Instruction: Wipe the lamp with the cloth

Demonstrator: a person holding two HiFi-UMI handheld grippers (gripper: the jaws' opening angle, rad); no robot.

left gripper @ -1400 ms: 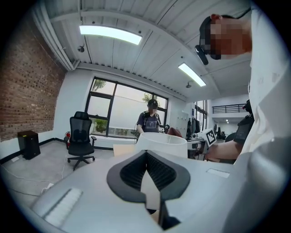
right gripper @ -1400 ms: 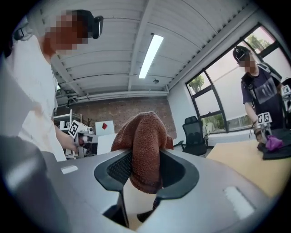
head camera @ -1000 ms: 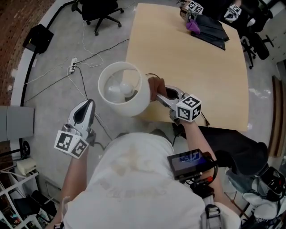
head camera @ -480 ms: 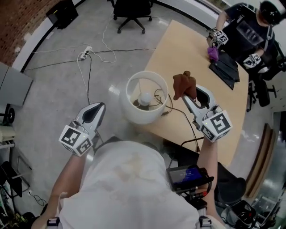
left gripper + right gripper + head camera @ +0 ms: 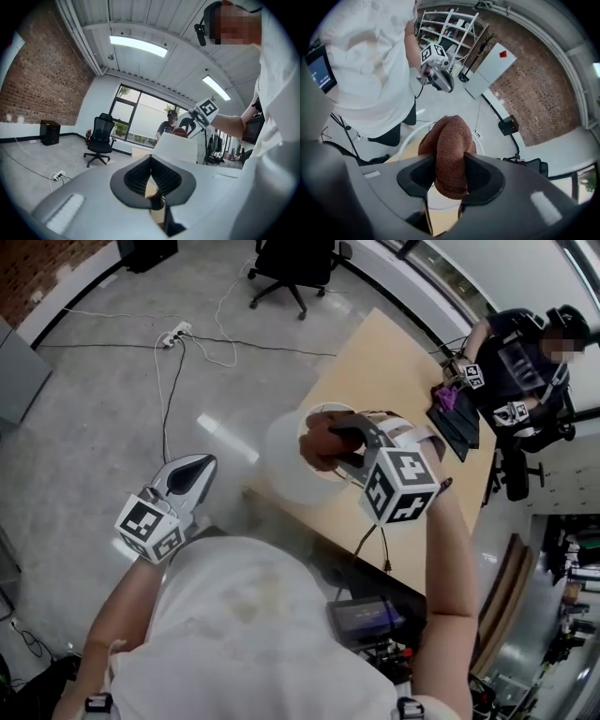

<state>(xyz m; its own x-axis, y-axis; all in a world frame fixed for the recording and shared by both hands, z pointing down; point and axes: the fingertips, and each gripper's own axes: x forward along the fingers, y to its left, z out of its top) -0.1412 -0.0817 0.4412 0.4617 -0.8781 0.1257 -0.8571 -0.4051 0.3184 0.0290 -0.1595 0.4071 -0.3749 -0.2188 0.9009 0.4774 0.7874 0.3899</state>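
The white drum shade of the lamp [image 5: 279, 463] stands at the near corner of the wooden table [image 5: 394, 371]. My right gripper [image 5: 339, 442] is shut on a bunched brown cloth [image 5: 321, 441] and points steeply down over the shade's open top. In the right gripper view the cloth [image 5: 450, 145] bulges out between the pads, with the shade's rim [image 5: 406, 140] below it. My left gripper [image 5: 192, 471] hovers left of the lamp, apart from it, shut on nothing. In the left gripper view its pads meet, and beyond them stands the shade [image 5: 176, 147].
A second person [image 5: 516, 352] with grippers works at the table's far end over a dark mat. An office chair [image 5: 295, 263] and a power strip [image 5: 178, 334] with trailing cables lie on the concrete floor. The lamp's cord hangs off the table's near edge.
My right gripper lifted the cloth from the shade's right side up over its open top, rolling as it rose. The left gripper shifted only a little.
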